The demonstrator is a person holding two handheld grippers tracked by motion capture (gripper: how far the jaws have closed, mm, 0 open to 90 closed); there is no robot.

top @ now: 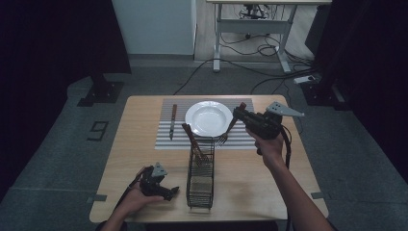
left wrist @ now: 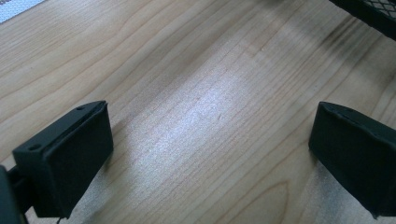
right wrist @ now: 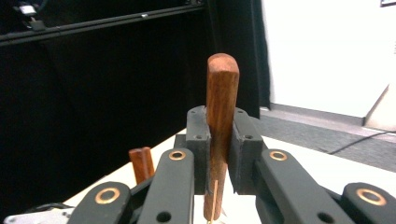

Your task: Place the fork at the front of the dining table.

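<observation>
A fork point(top: 230, 126) with a wooden handle point(right wrist: 220, 112) hangs tilted, tines down, over the right edge of the striped placemat point(top: 166, 139), just right of the white plate point(top: 209, 118). My right gripper point(top: 239, 114) is shut on the handle near its top, and the right gripper view has both pads point(right wrist: 200, 140) pressed on the wood. My left gripper point(top: 168, 191) rests low at the table's front left beside the wire basket point(top: 200, 178). In its own view the left gripper point(left wrist: 210, 149) stands open over bare wood.
A knife point(top: 172, 120) lies on the placemat left of the plate. Wooden-handled cutlery point(top: 192, 139) leans out of the wire basket's far end, and one such handle point(right wrist: 141, 163) stands low left in the right gripper view. A basket corner point(left wrist: 373, 11) sits ahead of the left jaws.
</observation>
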